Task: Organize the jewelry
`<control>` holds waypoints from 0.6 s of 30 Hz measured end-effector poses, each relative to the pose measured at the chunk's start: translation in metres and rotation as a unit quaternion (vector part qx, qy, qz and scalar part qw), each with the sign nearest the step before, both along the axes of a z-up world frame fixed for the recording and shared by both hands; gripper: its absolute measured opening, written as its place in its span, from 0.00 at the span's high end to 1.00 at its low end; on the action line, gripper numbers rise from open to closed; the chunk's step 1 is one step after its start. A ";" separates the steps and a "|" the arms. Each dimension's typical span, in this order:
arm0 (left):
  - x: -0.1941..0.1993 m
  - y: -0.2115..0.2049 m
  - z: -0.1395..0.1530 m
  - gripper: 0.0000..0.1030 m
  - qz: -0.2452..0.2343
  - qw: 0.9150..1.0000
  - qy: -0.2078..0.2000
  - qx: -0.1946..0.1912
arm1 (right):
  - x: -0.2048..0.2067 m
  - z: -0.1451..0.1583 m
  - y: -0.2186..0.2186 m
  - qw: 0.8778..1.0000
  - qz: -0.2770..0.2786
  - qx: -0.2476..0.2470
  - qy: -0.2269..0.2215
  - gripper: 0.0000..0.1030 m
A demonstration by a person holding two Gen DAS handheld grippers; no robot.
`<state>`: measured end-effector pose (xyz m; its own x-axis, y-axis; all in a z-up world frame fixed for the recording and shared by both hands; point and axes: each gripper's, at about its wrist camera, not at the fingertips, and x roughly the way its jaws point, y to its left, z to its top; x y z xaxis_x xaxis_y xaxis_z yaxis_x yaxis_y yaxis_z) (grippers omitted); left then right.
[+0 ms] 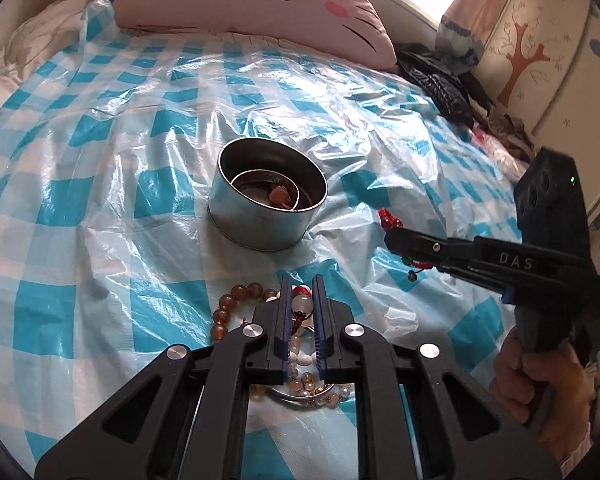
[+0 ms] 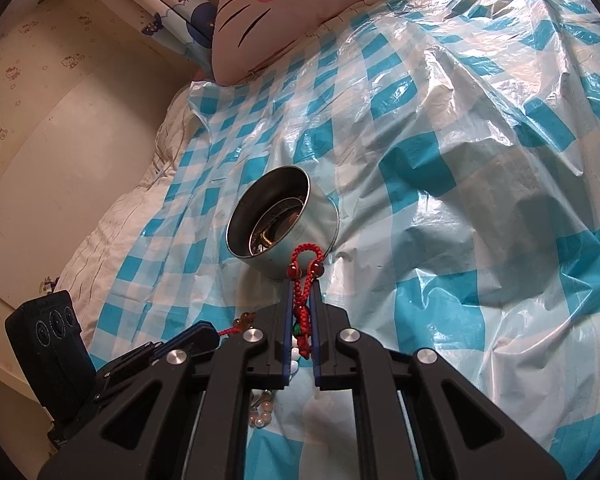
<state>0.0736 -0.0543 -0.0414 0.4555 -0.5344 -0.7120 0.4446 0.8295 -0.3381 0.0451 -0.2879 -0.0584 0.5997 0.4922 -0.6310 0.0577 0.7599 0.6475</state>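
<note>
Your left gripper (image 1: 301, 286) is closed on a white bead bracelet (image 1: 302, 304) in the jewelry pile (image 1: 296, 360) directly beneath it. Your right gripper (image 2: 301, 286) is clamped on one red braided cord bracelet (image 2: 305, 276), its loop projecting past the fingertips, just short of the tin (image 2: 284, 224). One round metal tin rests on the checkered plastic sheet (image 1: 100, 200); one amber bead bracelet (image 1: 236, 300) lies left of the left fingers. Both grippers point downward. Your right hand (image 1: 540, 384) wraps the handle.
</note>
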 end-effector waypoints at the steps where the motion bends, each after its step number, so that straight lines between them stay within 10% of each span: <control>1: 0.001 0.004 0.001 0.91 0.005 1.000 0.002 -0.011 | 0.000 0.000 -0.001 1.000 0.000 0.009 -0.002 0.92; 18: 0.011 0.006 0.041 0.91 -0.003 0.998 -0.037 -0.059 | 0.005 0.024 0.008 0.998 0.013 0.020 -0.066 0.92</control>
<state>0.0848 -0.0482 -0.0008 0.5005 -0.6155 -0.6089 0.4775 0.7829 -0.3988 0.0498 -0.2803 -0.0349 0.6632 0.5317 -0.5267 -0.0493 0.7333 0.6781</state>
